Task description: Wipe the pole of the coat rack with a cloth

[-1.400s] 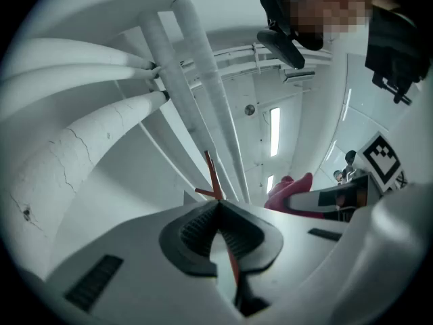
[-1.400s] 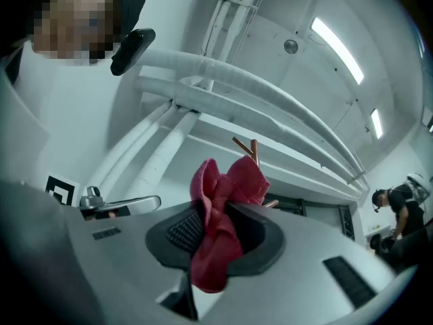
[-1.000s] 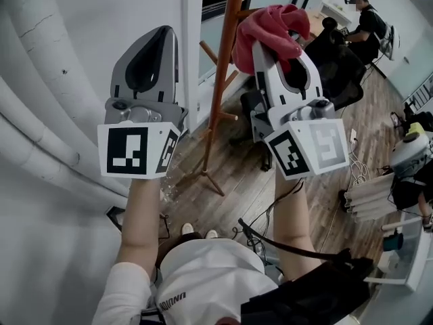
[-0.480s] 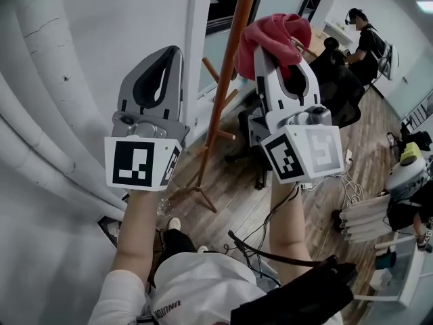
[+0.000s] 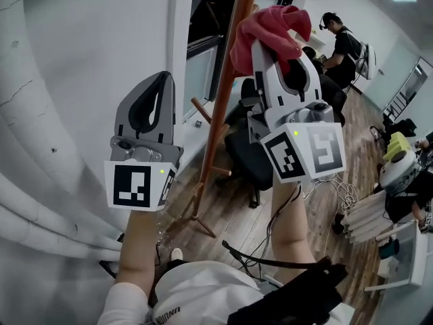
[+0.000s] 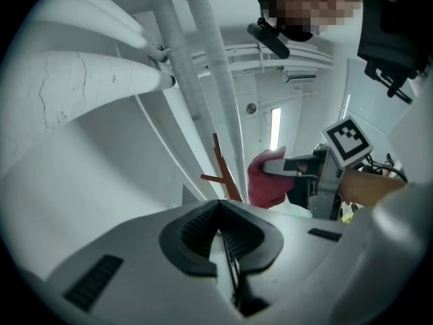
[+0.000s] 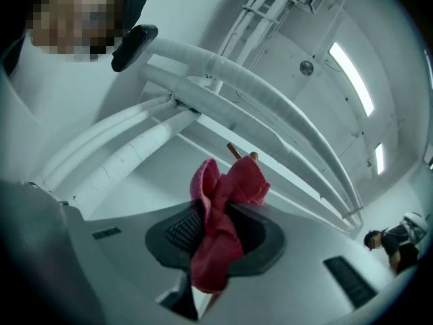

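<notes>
Head view, pole (image 5: 226, 93): one wooden coat rack pole is seen rising through the centre, with a white wall (image 5: 88, 59) close at left and a black chair (image 5: 247, 158) behind at right.
Right gripper (image 5: 274, 53): clenched on the one red cloth (image 5: 267, 26), upper centre, just beside the pole; contact cannot be told.
Left gripper (image 5: 159, 80): jaws pressed together, nothing held, left of the pole and apart from it.

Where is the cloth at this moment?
The cloth is clamped in the right gripper, top centre of the head view. It is held up just right of the pole.
</notes>
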Available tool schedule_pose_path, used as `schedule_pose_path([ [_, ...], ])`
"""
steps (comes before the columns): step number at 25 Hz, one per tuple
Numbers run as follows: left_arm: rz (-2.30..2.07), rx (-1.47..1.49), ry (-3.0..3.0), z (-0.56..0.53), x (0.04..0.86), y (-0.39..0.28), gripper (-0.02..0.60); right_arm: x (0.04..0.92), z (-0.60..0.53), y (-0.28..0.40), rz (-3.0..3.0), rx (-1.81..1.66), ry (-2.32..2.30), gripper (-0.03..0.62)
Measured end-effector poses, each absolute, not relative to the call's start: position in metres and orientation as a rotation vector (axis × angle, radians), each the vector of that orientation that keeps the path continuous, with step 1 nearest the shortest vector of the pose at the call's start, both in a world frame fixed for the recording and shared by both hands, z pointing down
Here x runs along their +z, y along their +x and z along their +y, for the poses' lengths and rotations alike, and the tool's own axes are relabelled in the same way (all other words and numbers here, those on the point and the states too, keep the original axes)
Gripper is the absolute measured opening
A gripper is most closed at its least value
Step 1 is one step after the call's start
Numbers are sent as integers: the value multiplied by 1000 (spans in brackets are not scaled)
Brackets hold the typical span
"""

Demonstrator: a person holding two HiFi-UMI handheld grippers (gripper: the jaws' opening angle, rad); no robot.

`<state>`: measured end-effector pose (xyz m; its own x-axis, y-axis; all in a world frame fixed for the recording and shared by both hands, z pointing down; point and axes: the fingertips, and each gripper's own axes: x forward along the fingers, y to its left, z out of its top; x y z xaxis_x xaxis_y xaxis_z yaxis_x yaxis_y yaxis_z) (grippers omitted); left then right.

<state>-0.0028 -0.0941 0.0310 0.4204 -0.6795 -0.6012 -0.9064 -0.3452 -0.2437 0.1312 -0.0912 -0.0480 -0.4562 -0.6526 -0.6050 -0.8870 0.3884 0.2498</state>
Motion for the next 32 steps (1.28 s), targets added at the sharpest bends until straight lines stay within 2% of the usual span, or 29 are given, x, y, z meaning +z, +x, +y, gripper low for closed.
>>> schedule_pose_path([
  [12,1247,541,-2215,-151,38,-20,13,-84,-148,115,2151,819,-1390,91],
  [32,1249,593,-2323,-171,63,-35,12,-48,-166,106,2183,723,-1448,92],
])
